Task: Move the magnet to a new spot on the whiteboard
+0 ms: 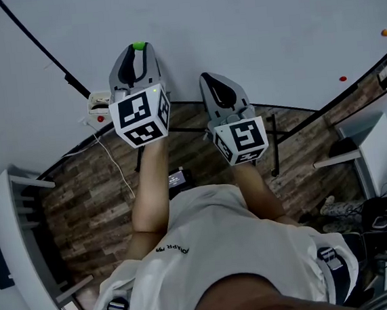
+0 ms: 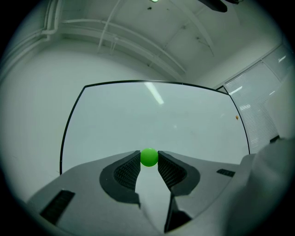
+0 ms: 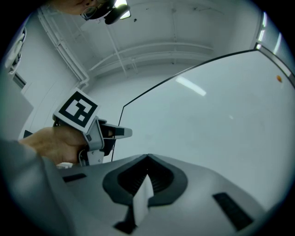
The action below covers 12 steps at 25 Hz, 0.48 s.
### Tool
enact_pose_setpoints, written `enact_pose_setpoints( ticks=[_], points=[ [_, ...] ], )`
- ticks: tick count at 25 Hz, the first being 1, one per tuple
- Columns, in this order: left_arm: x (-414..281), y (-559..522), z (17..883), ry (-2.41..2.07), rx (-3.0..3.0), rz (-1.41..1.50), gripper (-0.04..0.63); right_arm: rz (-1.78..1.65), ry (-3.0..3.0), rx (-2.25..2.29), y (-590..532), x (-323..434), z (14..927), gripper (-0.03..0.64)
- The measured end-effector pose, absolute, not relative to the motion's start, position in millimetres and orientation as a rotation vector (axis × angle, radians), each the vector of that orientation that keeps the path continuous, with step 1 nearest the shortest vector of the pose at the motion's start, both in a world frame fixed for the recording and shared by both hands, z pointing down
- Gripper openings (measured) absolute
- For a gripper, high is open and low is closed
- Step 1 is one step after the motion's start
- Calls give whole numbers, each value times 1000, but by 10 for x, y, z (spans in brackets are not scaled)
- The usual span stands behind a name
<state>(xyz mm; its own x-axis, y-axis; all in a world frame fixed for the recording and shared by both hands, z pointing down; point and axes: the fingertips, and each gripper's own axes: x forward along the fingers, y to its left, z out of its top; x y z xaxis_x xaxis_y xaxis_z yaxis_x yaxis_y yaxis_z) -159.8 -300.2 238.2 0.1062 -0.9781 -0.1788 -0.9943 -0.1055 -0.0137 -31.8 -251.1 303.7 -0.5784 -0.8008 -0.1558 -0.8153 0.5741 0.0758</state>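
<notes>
The left claw [image 2: 149, 156] is clenched on the green magnet [image 1: 139, 46], its ribbed pads pressing the ball from both sides in front of the lower middle of the whiteboard [image 2: 138, 120]. Whether the magnet touches the whiteboard's surface cannot be told from any view. The right claw [image 3: 148, 156] is clenched tight with nothing in it, and points at the whiteboard just right of the left one.

In the head view the whiteboard runs off the top and both sides, and the claw tips are mostly hidden behind the grippers' own bodies. An orange magnet [image 1: 385, 32] and a red magnet [image 1: 342, 78] sit near the whiteboard's right edge, well apart from the green one.

The marker cubes [image 1: 141, 115] carry only black-and-white square patterns. A small line of print on the person's white shirt [image 1: 215, 237] lies upside down and is too small to read.
</notes>
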Motion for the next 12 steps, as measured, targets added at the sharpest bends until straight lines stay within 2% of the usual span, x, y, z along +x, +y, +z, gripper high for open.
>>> enact_pose_setpoints(
  ticks=[12],
  points=[
    [-1550, -2819, 2511, 2004, -2245, 206, 120, 217, 2694, -1366, -2498, -346, 3018, 3]
  ],
)
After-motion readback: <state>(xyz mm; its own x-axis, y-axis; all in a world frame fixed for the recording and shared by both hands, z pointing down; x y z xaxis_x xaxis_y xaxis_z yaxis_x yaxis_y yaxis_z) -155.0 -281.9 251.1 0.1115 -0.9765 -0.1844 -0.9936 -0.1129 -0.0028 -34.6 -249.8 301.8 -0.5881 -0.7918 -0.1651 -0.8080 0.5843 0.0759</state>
